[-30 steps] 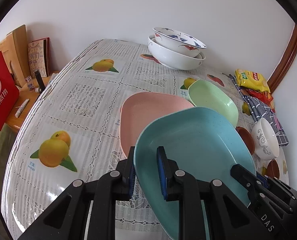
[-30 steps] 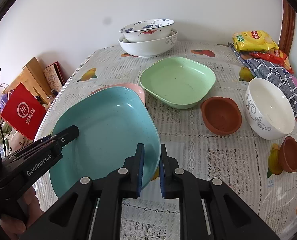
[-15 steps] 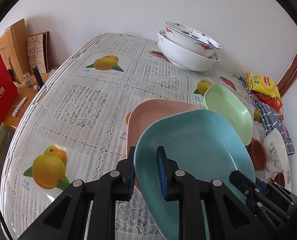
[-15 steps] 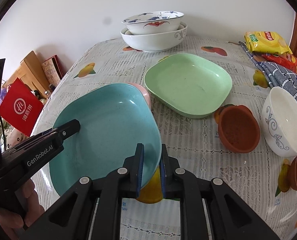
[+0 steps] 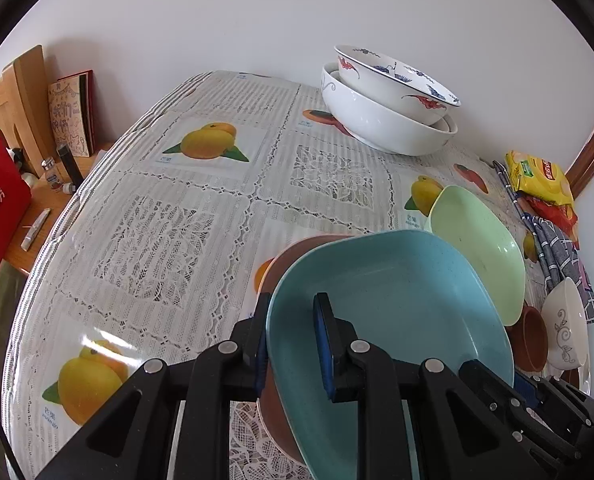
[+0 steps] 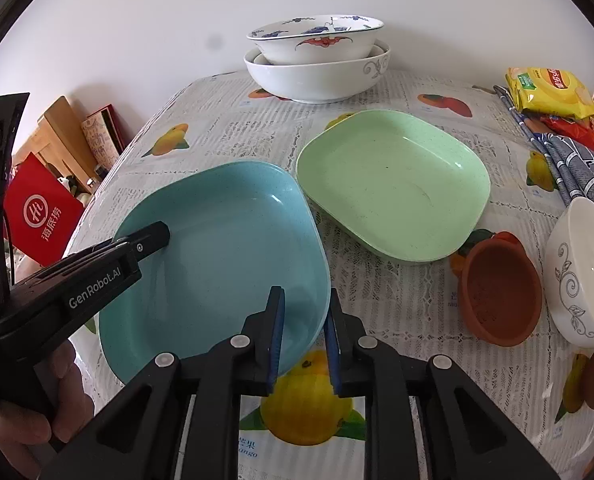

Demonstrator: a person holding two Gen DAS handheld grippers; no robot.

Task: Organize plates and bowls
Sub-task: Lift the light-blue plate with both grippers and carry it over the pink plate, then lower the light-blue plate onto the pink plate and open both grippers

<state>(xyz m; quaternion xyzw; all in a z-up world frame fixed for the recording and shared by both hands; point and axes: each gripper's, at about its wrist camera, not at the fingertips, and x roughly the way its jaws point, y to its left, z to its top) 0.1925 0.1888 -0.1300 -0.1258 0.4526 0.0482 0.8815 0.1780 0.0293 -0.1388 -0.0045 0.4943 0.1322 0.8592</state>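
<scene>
Fingers of my left gripper (image 5: 291,344) are clamped on the near-left rim of the blue plate (image 5: 393,300), one pad outside the wall, one inside; those of my right gripper (image 6: 303,338) have just been opening and now straddle the plate's lower-right rim with a gap, pressing nothing that I can see. From the left wrist view the blue plate sits low over the pink plate (image 5: 293,252); whether they touch all round I cannot tell. I judge it light, stiff and smooth, likely plastic, so the raised rim is the place to hold. Going left to right in the right wrist view: a red bag (image 6: 41,212) at the left edge, off the surface; two nested white bowls (image 6: 317,60) top centre; the green plate (image 6: 393,188) just beside the blue one, close enough to bump; a brown clay bowl (image 6: 501,288); a white bowl (image 6: 585,268), breakable; snack packets (image 6: 549,92) upper right.
</scene>
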